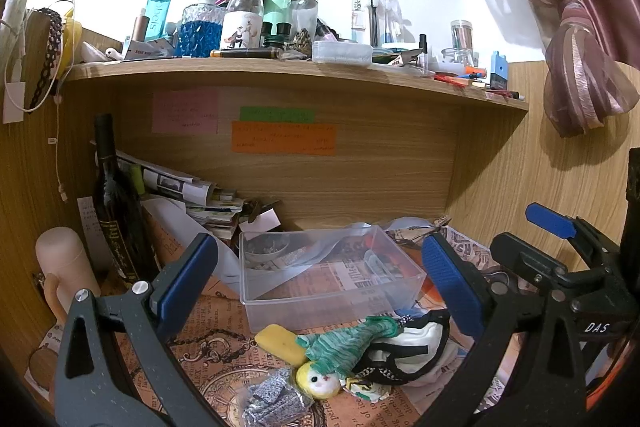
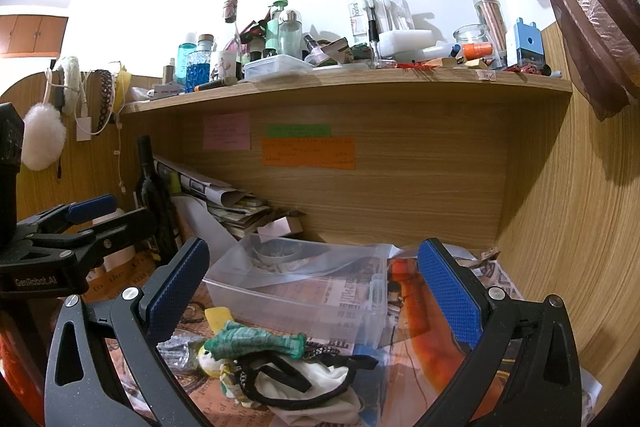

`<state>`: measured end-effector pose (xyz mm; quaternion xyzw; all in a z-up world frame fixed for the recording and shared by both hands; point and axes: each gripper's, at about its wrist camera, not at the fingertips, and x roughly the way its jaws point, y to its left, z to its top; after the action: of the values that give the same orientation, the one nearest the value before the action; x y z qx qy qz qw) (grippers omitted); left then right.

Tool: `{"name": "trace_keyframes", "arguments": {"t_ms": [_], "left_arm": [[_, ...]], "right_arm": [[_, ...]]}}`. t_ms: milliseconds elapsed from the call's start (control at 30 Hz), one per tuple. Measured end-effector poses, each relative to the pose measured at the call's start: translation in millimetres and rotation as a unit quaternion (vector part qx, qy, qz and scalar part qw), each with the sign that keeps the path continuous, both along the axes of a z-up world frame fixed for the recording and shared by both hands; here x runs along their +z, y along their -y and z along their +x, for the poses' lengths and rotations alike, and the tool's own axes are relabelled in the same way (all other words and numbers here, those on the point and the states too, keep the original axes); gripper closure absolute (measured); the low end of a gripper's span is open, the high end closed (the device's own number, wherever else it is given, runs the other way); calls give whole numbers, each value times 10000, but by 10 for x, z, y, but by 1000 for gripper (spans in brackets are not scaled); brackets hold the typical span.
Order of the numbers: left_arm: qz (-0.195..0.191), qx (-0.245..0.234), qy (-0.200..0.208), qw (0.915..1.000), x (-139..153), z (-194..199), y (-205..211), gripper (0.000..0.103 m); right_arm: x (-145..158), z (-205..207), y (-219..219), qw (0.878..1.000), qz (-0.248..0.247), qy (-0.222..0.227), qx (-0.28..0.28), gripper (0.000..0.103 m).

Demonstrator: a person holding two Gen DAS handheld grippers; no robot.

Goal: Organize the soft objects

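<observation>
A pile of soft things lies on the newspaper-covered desk in front of a clear plastic box [image 1: 332, 279]: a yellow sponge [image 1: 280, 343], a green knitted doll with a yellow head [image 1: 348, 343], a white cloth with black straps [image 1: 408, 351] and a silver sequin pouch [image 1: 276, 401]. My left gripper [image 1: 320, 291] is open and empty above the pile. My right gripper [image 2: 316, 297] is open and empty too, over the doll [image 2: 256, 343], the cloth [image 2: 312, 383] and the box [image 2: 300, 287]. Each gripper shows at the edge of the other's view.
A wooden shelf [image 1: 280, 71] packed with bottles and jars overhangs the desk. A dark wine bottle [image 1: 116, 203] and stacked papers [image 1: 192, 195] stand at the back left, a pink tumbler [image 1: 66, 267] at left. A curtain [image 1: 576, 75] hangs at right.
</observation>
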<state>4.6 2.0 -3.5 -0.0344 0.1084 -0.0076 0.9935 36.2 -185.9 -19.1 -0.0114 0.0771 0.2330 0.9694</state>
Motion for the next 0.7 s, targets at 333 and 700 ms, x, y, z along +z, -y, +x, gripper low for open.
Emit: {"name": "trace_keyframes", "arguments": {"t_ms": [333, 700], "left_arm": [[13, -8, -1, 10000, -5, -3, 11, 0], [27, -21, -29, 10000, -27, -4, 32, 0]], "right_arm": [[-5, 3, -2, 10000, -4, -2, -2, 0], [-12, -2, -13, 10000, 16, -28, 0, 0]]}}
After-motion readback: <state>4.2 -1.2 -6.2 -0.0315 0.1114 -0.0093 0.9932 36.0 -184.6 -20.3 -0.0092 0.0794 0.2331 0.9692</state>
